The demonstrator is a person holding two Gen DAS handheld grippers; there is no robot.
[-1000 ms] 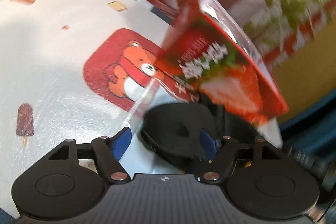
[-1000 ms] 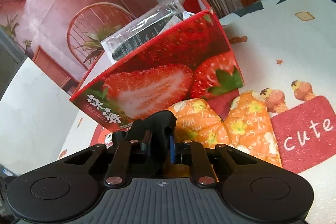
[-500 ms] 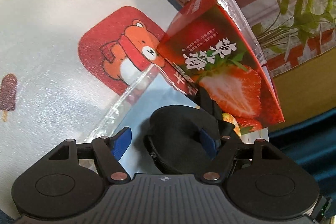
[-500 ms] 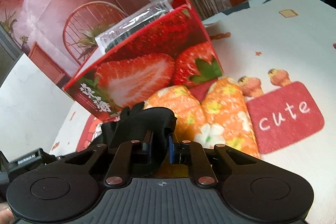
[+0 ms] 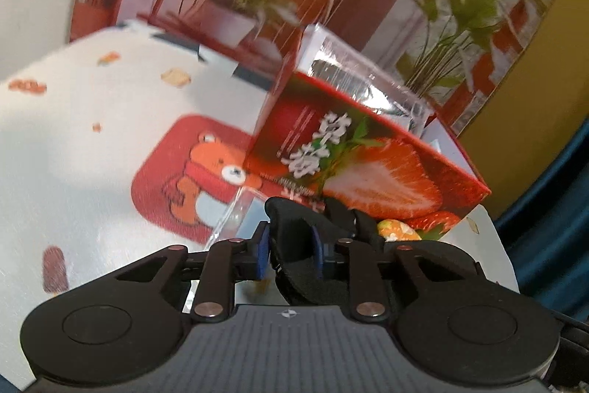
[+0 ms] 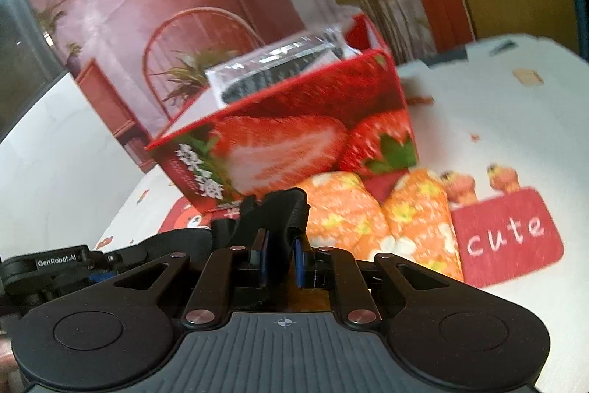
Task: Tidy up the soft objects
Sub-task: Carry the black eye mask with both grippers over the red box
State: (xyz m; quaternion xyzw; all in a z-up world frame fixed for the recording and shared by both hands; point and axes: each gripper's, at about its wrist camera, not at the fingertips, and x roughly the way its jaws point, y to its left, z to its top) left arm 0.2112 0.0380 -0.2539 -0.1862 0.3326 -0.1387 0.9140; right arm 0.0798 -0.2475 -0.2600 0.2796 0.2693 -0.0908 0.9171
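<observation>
Left gripper (image 5: 291,251) closing on a black strap (image 5: 294,245), right gripper (image 6: 281,258) clamped on the strap, strawberry box (image 6: 294,139) behind, orange cloth (image 6: 386,220) beside it

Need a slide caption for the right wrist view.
Right gripper shut on black fabric item, before red strawberry-print box and orange floral soft pouches.

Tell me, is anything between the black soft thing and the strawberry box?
Nothing lies between the black fabric and the strawberry box. A clear packet already sticks out of the box's open top, though.
</observation>
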